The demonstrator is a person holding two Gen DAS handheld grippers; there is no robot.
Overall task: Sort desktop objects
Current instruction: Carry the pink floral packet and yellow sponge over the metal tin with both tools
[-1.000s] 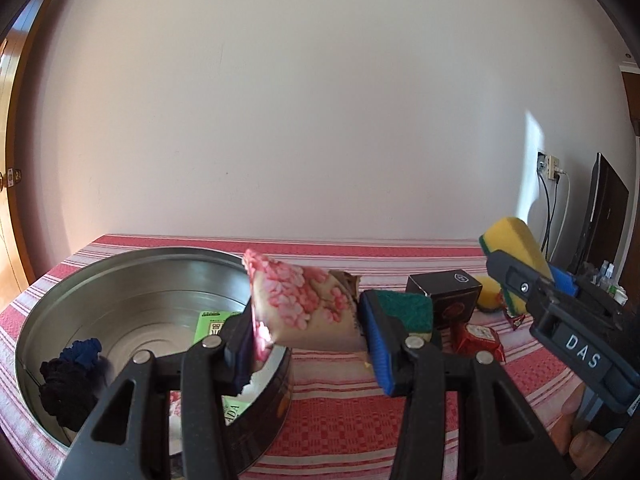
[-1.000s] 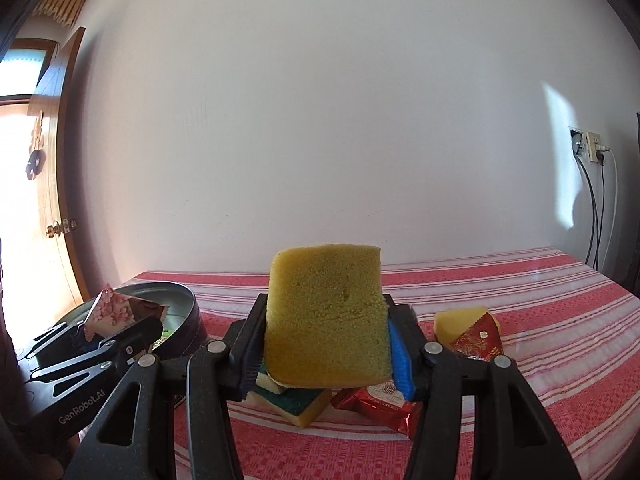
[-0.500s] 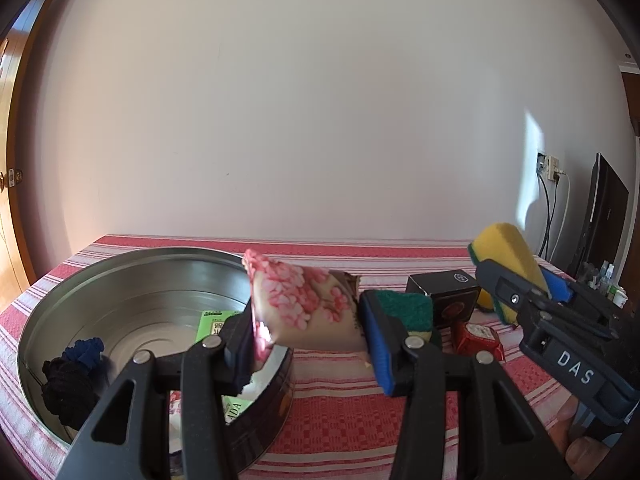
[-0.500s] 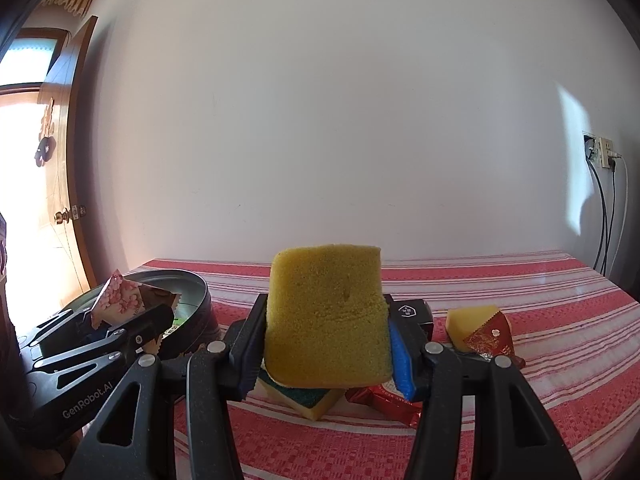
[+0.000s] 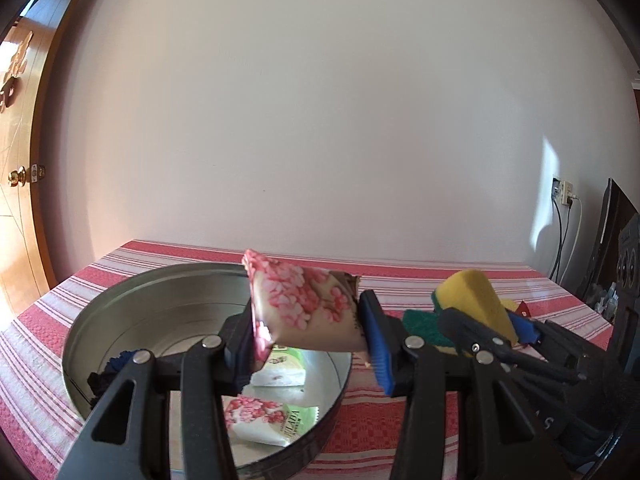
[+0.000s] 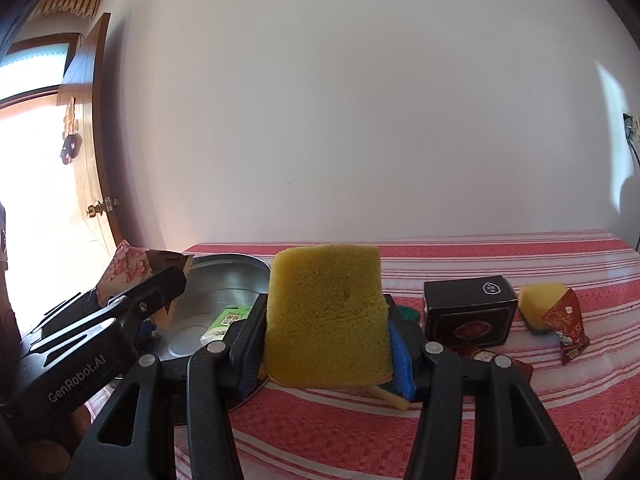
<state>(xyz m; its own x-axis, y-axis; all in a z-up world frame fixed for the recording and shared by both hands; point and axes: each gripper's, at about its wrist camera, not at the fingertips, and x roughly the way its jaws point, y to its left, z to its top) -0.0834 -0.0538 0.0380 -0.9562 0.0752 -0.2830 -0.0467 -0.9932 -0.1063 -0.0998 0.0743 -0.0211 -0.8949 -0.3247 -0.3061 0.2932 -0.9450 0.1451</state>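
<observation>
Pink-flowered packet [image 5: 308,312] clamped in my left gripper [image 5: 310,338], yellow sponge [image 6: 326,316] in my right gripper [image 6: 324,344]; next, release both over the metal tin [image 5: 120,312] at ten o'clock.

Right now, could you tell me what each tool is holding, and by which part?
Left tool: pink floral packet, clamped across its lower end. Right tool: yellow sponge, clamped by its two side faces.
</observation>
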